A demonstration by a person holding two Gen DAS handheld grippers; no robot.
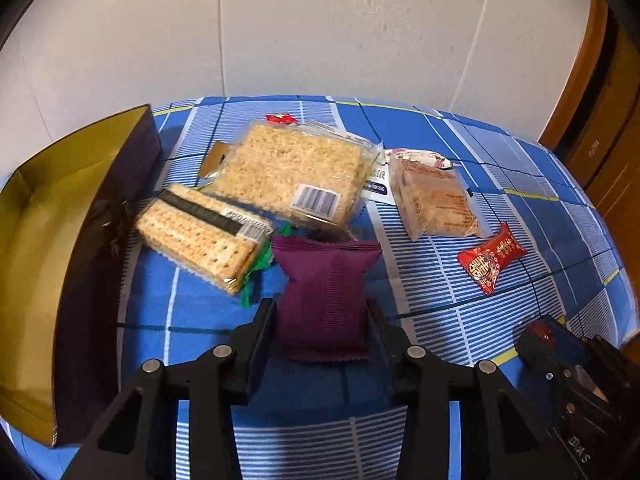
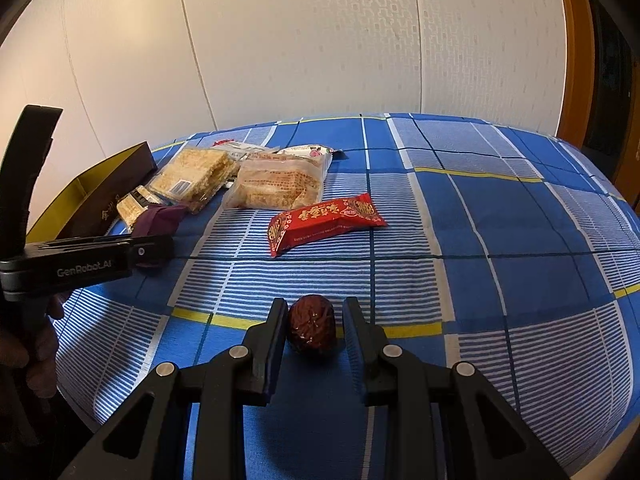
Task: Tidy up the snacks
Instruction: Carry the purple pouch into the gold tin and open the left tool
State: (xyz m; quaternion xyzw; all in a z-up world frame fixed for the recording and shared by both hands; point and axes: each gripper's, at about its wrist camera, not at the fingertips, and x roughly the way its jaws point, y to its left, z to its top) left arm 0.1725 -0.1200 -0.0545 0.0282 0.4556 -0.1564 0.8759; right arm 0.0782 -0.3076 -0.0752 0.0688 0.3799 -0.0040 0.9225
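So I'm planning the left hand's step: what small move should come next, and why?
Probably lift the purple packet and carry it left to the open box. The left gripper has its fingers against both sides of the packet, which still lies on the checked cloth, and the box beside it shows bare gold lining.
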